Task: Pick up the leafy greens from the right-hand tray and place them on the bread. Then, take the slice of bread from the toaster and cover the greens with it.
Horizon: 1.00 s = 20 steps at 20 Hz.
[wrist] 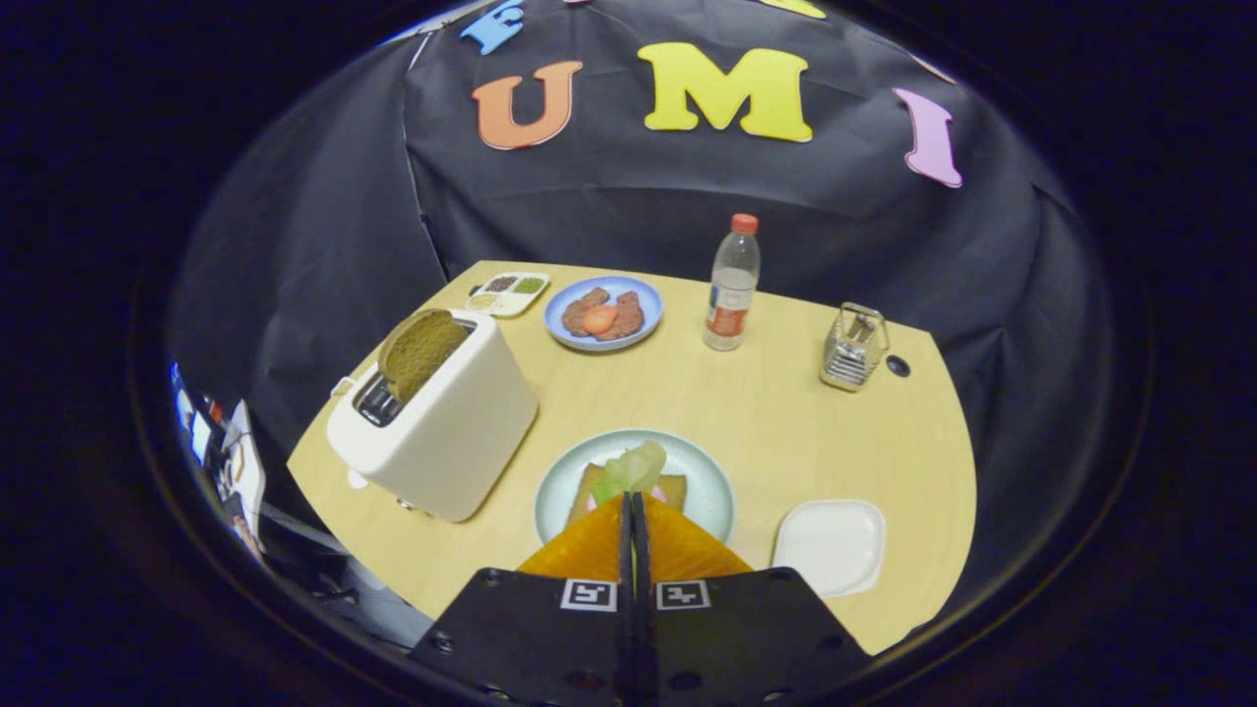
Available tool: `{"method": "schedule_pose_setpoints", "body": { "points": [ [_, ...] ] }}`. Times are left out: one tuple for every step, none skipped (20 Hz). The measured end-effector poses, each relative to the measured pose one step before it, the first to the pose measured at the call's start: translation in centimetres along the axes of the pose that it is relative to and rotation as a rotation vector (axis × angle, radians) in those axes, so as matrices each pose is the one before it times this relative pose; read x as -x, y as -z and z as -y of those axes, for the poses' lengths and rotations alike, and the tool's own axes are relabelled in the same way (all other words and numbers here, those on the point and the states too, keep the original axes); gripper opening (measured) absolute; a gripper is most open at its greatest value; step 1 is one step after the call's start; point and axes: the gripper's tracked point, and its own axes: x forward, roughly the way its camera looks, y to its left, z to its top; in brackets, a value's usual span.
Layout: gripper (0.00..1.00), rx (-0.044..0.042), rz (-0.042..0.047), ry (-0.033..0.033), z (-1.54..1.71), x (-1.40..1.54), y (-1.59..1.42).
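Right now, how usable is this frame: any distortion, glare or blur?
Gripper view: strong fisheye bending of the table edges; even lighting, soft shadows, no harsh glare; toaster and bottle fairly sharp; the gripper, jaws together, hides part of the greens.

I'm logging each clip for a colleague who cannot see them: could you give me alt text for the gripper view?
The gripper, fingers closed on leafy greens, holds them over a slice of bread on a pale green plate. Beside the plate, a white toaster holds another slice, and an empty white tray sits on the other side.
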Motion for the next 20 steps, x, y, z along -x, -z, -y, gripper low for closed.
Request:
{"method": "schedule_pose_setpoints", "body": {
  "points": [
    [0.00, -0.00896, -0.01074, -0.01092, -1.212, -0.366, -0.059],
    [0.00, -0.00611, -0.00544, -0.00986, -1.137, -0.363, -0.296],
    [0.00, 0.00209, 0.00170, -0.00384, -1.004, -0.384, -0.303],
    [0.00, 0.00754, -0.00206, 0.00484, -0.527, -0.604, -0.250],
    [0.00, 0.00484, -0.01302, 0.00436, -0.467, -0.800, 0.194],
    [0.00, 0.00285, -0.01290, 0.00898, -0.093, -0.846, 0.141],
    [0.00, 0.00323, -0.01173, 0.02189, 0.322, -0.960, 0.154],
    [0.00, 0.00243, -0.01473, 0.02032, 0.370, -0.984, 0.226],
    [0.00, 0.00373, -0.02178, 0.01890, 0.377, -1.125, 0.350],
    [0.00, -0.00622, -0.01215, 0.02698, 0.709, -0.902, 0.077],
    [0.00, -0.00709, -0.00960, 0.02178, 0.543, -0.757, 0.081],
    [0.00, -0.00144, -0.00960, 0.02463, 0.650, -0.609, 0.086],
    [0.00, 0.00331, -0.00363, 0.03083, 0.919, -0.615, 0.024],
    [0.00, 0.00274, -0.00409, 0.02742, 0.883, -0.446, -0.034],
    [0.00, -0.00171, -0.00726, 0.01625, 0.525, -0.348, 0.041],
    [0.00, -0.00331, -0.00392, 0.00796, 0.439, -0.280, -0.025],
    [0.00, -0.00507, -0.00961, -0.00064, 0.239, -0.375, 0.169],
    [0.00, -0.00063, -0.00825, 0.00287, 0.215, -0.336, 0.099],
    [0.00, 0.00412, -0.00170, 0.00993, 0.301, -0.347, -0.115],
    [0.00, 0.00657, 0.00377, 0.01364, 0.234, -0.325, -0.131]
  ]
}}
